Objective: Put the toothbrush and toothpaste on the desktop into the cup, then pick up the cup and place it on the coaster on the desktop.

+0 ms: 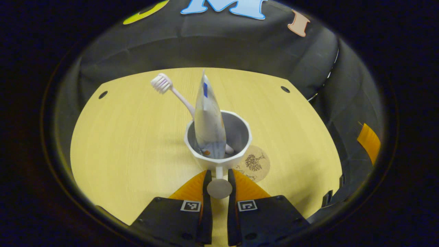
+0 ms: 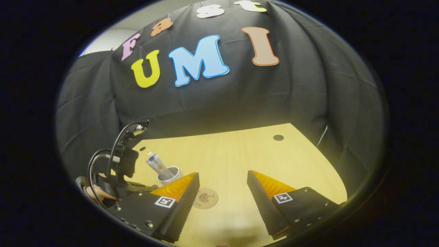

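A white cup (image 1: 236, 137) stands out just ahead of my left gripper (image 1: 219, 174), which is shut on the cup's handle (image 1: 219, 188), a short stem with a round disc. Inside the cup, a toothpaste tube (image 1: 208, 120) stands upright and a white toothbrush (image 1: 164, 85) leans left, bristles up. The round cork coaster (image 1: 255, 163) lies on the desktop just right of the cup, its left edge hidden behind it. In the right gripper view, my right gripper (image 2: 223, 174) is open above the desktop, with the coaster (image 2: 205, 198) and the cup (image 2: 168, 174) to its left.
The light wooden desktop (image 1: 120, 137) has small dark holes near its far corners (image 1: 285, 89). Black cloth walls surround it. The left gripper's body and cables (image 2: 120, 164) and a hand (image 2: 94, 192) sit at the desktop's left edge in the right gripper view.
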The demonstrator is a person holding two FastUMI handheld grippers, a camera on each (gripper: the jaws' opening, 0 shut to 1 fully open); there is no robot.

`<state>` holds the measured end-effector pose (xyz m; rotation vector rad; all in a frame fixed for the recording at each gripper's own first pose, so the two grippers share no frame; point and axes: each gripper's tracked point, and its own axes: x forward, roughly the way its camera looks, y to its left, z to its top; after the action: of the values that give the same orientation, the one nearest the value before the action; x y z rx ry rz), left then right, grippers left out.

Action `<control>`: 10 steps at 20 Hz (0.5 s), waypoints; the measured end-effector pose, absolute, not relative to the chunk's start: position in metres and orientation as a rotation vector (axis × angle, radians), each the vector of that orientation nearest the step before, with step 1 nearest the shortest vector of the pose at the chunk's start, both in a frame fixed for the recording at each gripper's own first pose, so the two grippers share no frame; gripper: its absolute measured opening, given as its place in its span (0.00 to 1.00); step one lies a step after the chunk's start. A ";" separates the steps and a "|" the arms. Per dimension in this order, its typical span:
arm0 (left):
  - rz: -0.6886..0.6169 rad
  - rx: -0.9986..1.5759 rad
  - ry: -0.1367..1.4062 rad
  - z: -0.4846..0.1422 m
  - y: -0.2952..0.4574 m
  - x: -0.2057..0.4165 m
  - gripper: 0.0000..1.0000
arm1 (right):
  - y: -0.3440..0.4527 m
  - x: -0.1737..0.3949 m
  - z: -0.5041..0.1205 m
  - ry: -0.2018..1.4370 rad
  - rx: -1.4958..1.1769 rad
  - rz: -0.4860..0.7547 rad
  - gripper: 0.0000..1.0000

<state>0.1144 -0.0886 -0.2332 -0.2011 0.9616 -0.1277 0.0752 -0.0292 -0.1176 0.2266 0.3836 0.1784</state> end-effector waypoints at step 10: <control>-0.193 -0.117 0.962 -0.226 -0.132 0.119 0.24 | -0.059 0.070 -0.123 0.379 0.254 0.149 0.88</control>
<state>0.1189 -0.1325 -0.2264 -0.1175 0.9619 -0.1934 0.0695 -0.0594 -0.1226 0.2535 0.3791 0.1493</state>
